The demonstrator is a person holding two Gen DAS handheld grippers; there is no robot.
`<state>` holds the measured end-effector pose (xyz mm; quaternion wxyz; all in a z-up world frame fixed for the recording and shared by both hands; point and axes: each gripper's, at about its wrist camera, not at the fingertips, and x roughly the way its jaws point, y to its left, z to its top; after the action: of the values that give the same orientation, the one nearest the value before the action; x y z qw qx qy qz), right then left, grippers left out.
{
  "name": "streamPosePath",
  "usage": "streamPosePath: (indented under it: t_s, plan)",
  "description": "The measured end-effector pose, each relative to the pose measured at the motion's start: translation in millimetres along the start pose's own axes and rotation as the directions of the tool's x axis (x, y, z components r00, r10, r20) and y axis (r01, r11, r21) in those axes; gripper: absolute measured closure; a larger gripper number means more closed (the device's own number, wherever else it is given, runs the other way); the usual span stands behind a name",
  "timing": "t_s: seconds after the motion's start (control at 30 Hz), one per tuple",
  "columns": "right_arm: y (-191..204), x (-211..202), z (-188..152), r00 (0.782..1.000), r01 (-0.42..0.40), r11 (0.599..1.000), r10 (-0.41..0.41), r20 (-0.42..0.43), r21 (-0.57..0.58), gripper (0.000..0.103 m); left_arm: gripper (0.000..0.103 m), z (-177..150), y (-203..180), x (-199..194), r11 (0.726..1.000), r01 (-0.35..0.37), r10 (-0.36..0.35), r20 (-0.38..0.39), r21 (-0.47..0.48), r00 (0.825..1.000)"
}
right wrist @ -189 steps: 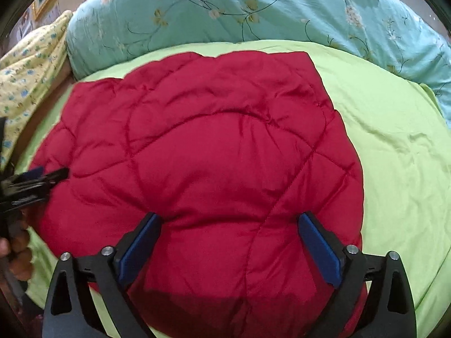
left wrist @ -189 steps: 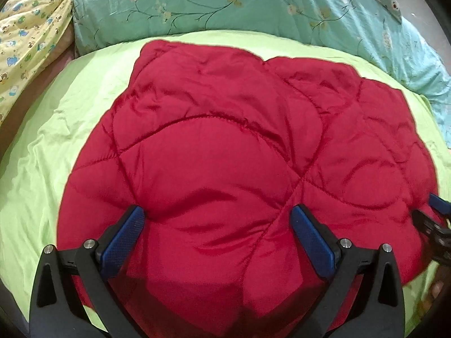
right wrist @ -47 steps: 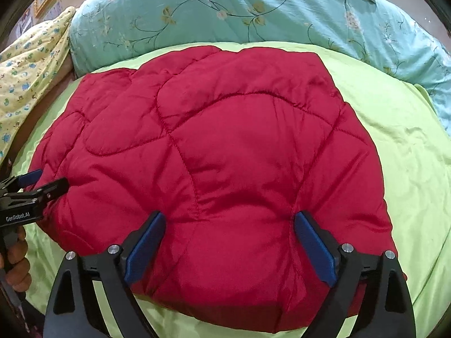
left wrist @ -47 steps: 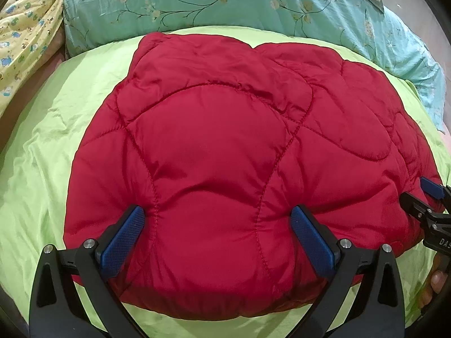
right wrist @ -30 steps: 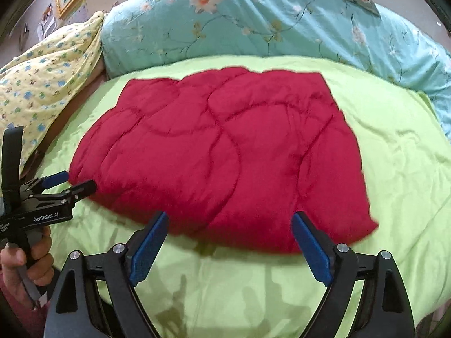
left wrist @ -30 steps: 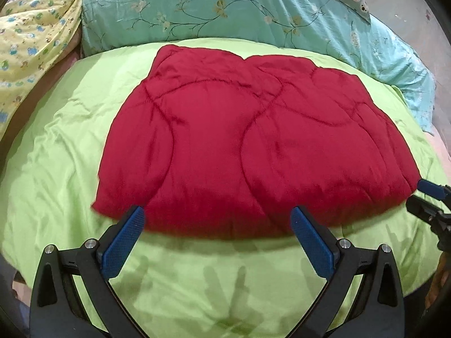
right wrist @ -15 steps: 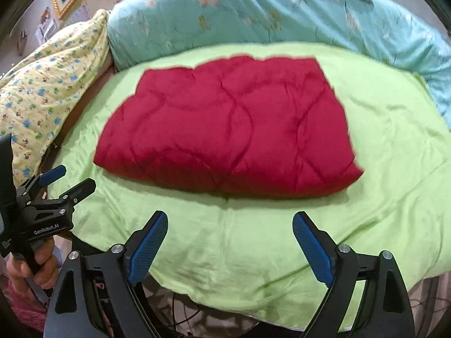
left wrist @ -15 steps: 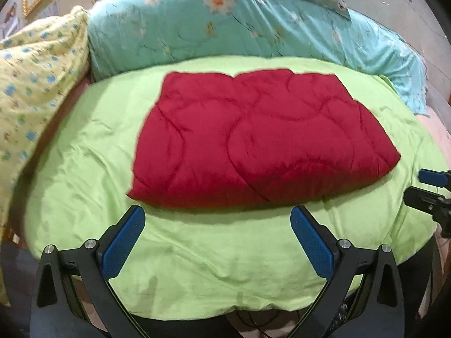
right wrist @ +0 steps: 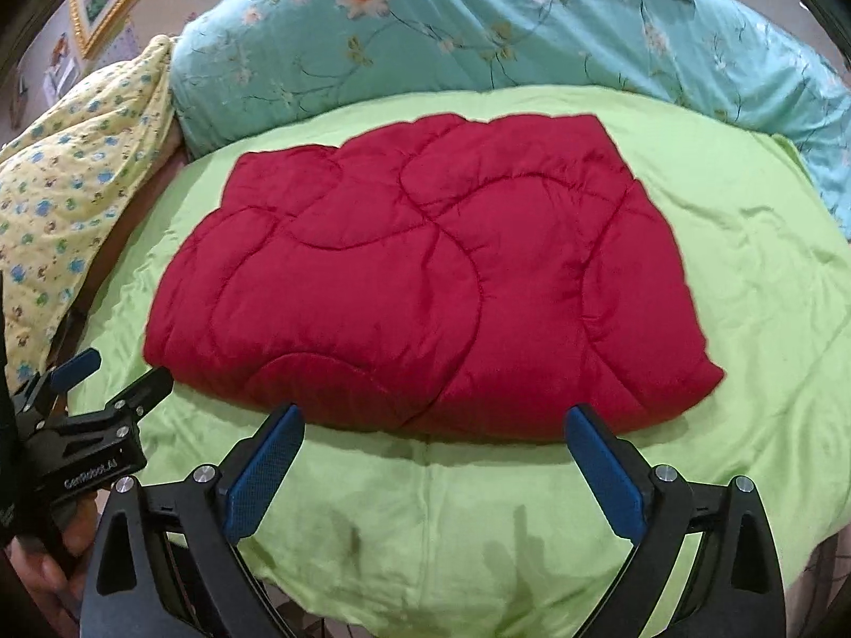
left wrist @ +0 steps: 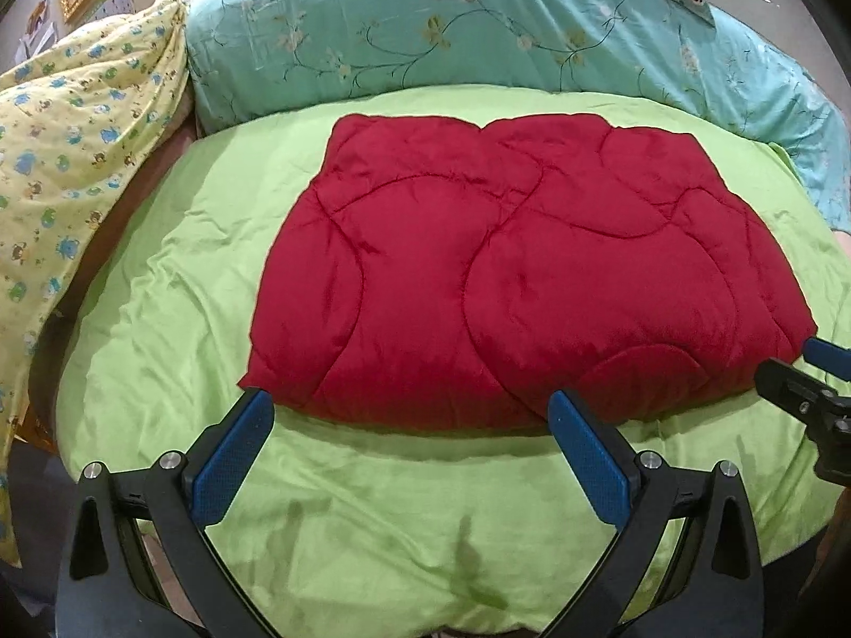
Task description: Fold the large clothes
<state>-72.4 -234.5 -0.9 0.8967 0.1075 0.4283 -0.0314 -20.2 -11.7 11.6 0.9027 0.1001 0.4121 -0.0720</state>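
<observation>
Left tongs point(left wrist: 407, 414): wide open, nothing held, hanging just short of the near edge of the red padded jacket point(left wrist: 521, 276).
Right tongs point(right wrist: 433, 425): just been opening, now very wide, nothing between the pads, also just short of the near edge.
Red padded jacket: lying flat as a puffy folded block in the middle of the green bed cover point(left wrist: 372, 521), touched by neither tongs.
Behind it: blue flower quilt point(left wrist: 478, 26) along the back, yellow printed cloth point(left wrist: 64, 159) off to one side.
Step in hand: probably letting go and backing away after a fold.
Doing it well: keep both tongs open and clear, so no pad snags the edge and drags the fold apart.
If one more fold needed: pinch the two near corners at once, lift evenly, lay over softly, then press the puff down.
Watch out: thick stuffing may spring back up.
Writing: small white letters on the side of the left tongs, seen from the right camera, looks like "GenRobot.AI", a bit blurry.
Other labels: none seen on the jacket.
</observation>
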Motion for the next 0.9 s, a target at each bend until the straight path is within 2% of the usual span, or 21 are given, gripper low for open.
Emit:
streamPosePath:
  t_s: [0.23, 0.5, 0.9]
  plan:
    - [5, 14, 8, 0.999, 0.035, 0.999, -0.035, -0.022, -0.010, 0.004, 0.000, 9, 4, 15, 0.999, -0.017, 0.016, -0.028, -0.029, 0.999]
    - [9, 11, 14, 0.997, 0.076, 0.996, -0.076, 0.007, -0.047, 0.004, 0.000, 11, -1, 15, 1.000, -0.017, 0.016, -0.022, -0.014, 1.000]
    - [7, 12, 17, 0.998, 0.055, 0.997, -0.055, 0.001, -0.053, 0.004, 0.000, 14, -5, 10, 1.000, 0.004, -0.004, 0.003, 0.006, 1.000]
